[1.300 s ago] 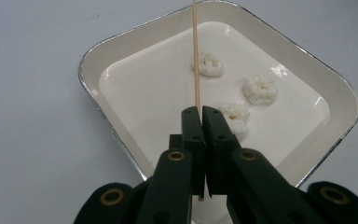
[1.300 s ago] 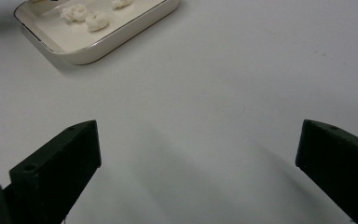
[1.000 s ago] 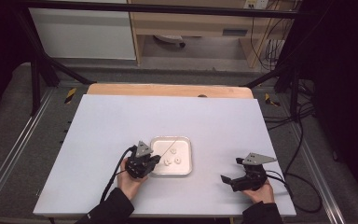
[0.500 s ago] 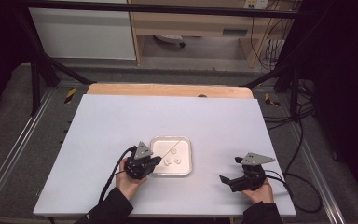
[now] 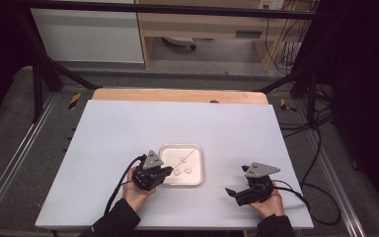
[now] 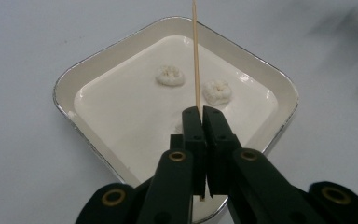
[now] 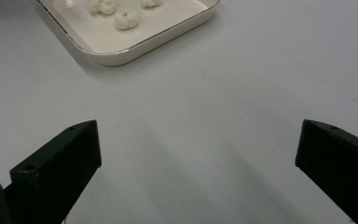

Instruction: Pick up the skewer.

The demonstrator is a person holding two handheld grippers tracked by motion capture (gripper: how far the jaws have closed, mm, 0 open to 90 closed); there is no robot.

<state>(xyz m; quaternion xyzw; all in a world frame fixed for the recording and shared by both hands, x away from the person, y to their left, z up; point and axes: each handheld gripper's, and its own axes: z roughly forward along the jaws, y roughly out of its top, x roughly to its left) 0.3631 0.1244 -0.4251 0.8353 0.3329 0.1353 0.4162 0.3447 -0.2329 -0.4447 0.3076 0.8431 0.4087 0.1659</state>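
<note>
Over the white tray (image 5: 198,165) near the front of the table (image 5: 118,128), the left gripper (image 6: 199,116) has its jaws clenched on a thin wooden skewer (image 6: 196,56). Seen from the left gripper view, the skewer runs straight ahead in line with the jaws, its long axis passing between two of the small white dough pieces (image 6: 170,75) toward the tray's far corner. Well apart to the right, the right gripper (image 5: 237,193) hovers with jaws released, holding nothing.
</note>
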